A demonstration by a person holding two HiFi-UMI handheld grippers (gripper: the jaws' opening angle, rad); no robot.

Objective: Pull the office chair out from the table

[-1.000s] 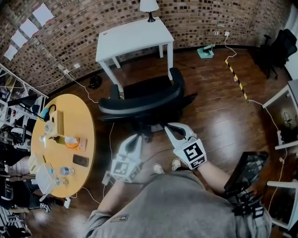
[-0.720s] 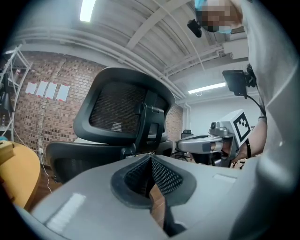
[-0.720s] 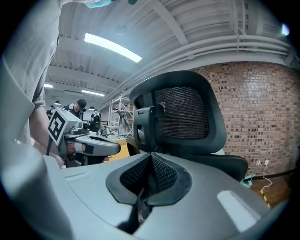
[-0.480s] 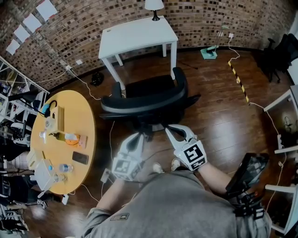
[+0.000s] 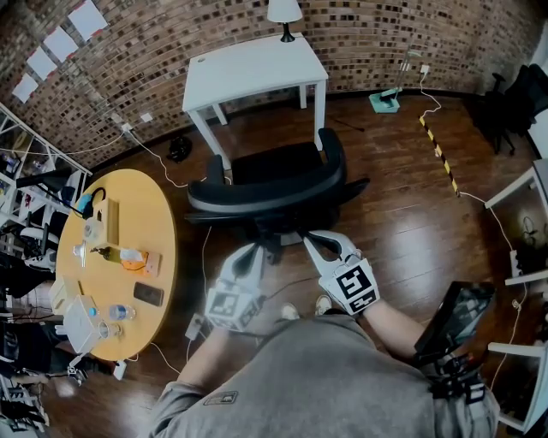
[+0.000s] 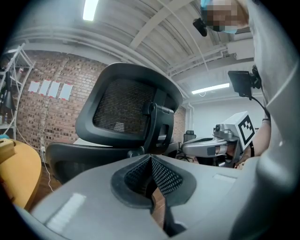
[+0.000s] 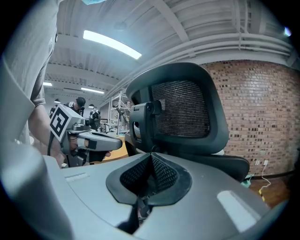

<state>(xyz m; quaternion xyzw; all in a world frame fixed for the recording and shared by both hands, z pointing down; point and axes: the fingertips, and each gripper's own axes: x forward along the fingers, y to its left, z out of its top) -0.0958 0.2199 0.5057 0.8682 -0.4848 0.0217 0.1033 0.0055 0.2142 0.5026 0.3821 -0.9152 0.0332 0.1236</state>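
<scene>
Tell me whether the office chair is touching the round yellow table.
Apart. The head view shows a strip of wooden floor between the office chair and the round yellow table.

From your head view, the office chair (image 5: 265, 190) is hiding most of its base under its backrest; the lamp (image 5: 283, 10) is running off the top edge; items on the round table (image 5: 141, 205) are showing too small to name.

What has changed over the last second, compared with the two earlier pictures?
Nothing has visibly changed, apart from a slight shift of the head view. The office chair stands as before in front of the white table. The left gripper and the right gripper stay just behind it, jaws shut, holding nothing.
</scene>
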